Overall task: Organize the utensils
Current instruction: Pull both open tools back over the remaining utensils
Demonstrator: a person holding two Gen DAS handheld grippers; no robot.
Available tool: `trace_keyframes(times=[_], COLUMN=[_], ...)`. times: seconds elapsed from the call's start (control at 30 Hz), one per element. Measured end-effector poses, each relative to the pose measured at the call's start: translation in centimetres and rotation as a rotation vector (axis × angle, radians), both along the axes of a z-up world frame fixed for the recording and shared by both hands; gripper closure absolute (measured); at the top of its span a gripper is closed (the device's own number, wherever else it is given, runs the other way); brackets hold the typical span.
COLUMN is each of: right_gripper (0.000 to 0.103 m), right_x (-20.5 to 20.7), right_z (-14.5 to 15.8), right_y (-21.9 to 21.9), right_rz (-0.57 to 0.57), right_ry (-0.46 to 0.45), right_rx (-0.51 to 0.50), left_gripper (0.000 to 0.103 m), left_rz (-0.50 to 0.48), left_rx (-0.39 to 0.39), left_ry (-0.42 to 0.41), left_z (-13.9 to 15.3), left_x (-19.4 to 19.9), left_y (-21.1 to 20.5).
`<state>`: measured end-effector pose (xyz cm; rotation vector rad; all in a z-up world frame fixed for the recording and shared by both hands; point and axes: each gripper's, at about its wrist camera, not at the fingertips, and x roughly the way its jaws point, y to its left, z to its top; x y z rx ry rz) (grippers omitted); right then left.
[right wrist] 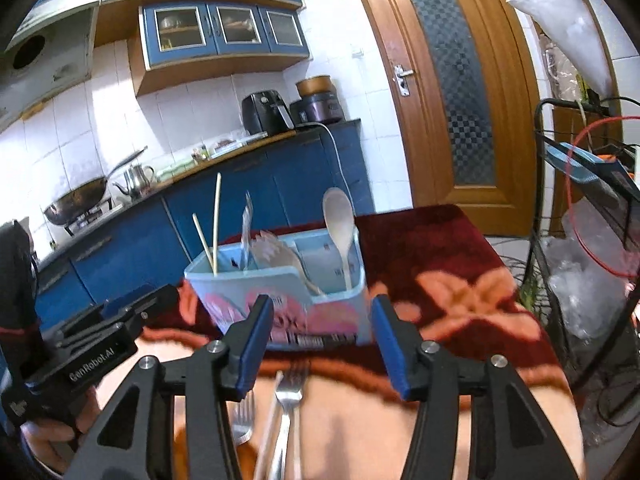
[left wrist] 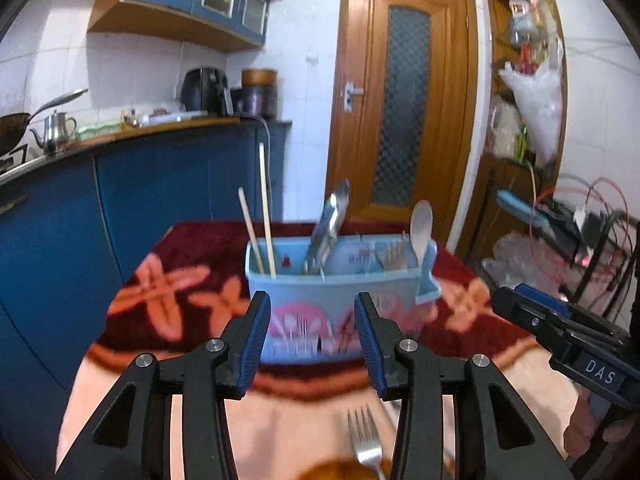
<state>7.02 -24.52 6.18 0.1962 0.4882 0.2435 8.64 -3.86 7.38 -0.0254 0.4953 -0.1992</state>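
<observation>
- Both your tools are empty: the left gripper (left wrist: 314,334) and the right gripper (right wrist: 320,340) each hover with jaws spread wide, gripping nothing, just short of the blue utensil caddy (left wrist: 336,304).
- The loose pieces lie below your fingers on the patterned cloth (right wrist: 460,280): a fork (right wrist: 289,392) points at the caddy, a second fork (right wrist: 242,420) sits just left of it, and a pale chopstick (right wrist: 269,420) lies between them. Close carelessly and you risk pinching two at once.
- Flat metal on soft cloth is hard to get under, I judge; a fingertip may snag the fabric and drag the caddy along.
- The caddy looks light and top-heavy, with chopsticks (left wrist: 262,232), tongs (left wrist: 326,232) and a wooden spoon (right wrist: 340,232) standing tall. Bump those handles while lowering a fork and it may tip.
- Your tools are close together; the left one shows at the right camera's edge, so crossing paths invites a collision.
- Both views are blurred, so slow down before committing.
</observation>
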Motion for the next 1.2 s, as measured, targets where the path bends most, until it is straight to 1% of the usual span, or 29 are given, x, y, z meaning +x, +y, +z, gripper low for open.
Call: trace_keyframes(times=[0.17, 0.43, 0.67, 0.9, 1.07, 1.2], right_gripper=[0.049, 0.049, 0.048, 0.047, 0.047, 0.046], right_x=[-1.5, -2.9, -3.5, -3.6, -3.7, -3.7], right_z=[-1.8, -4.6, -6.1, -7.4, -7.8, -7.9], right_y=[-0.6, -1.6, -2.1, -2.1, -2.2, -2.4], right_rz=[-0.009, -0.001, -0.002, 0.008, 0.009, 0.007], right_ry=[0.054, 0.144, 0.183, 0.218, 0.229, 0.231], right_rx=[0.007, 0.013, 0.021, 0.031, 0.035, 0.042], left_gripper=[0.058, 0.058, 0.057, 0.057, 0.057, 0.057], left_rz=[-0.014, -0.025, -0.008, 0.005, -0.021, -0.051], left_rx=[0.029, 0.027, 0.042, 0.027, -0.014, -0.022], left_ry=[0.103, 0.205, 0.291, 0.378, 0.435, 0.466], left_z=[-1.3, -3.4, -5.5, -7.3, -8.0, -8.4], left_x=[-1.0, -2.5, -2.6, -2.4, -2.1, -2.3], left_y=[-0.5, -0.8, -0.8, -0.5, -0.6, -1.2])
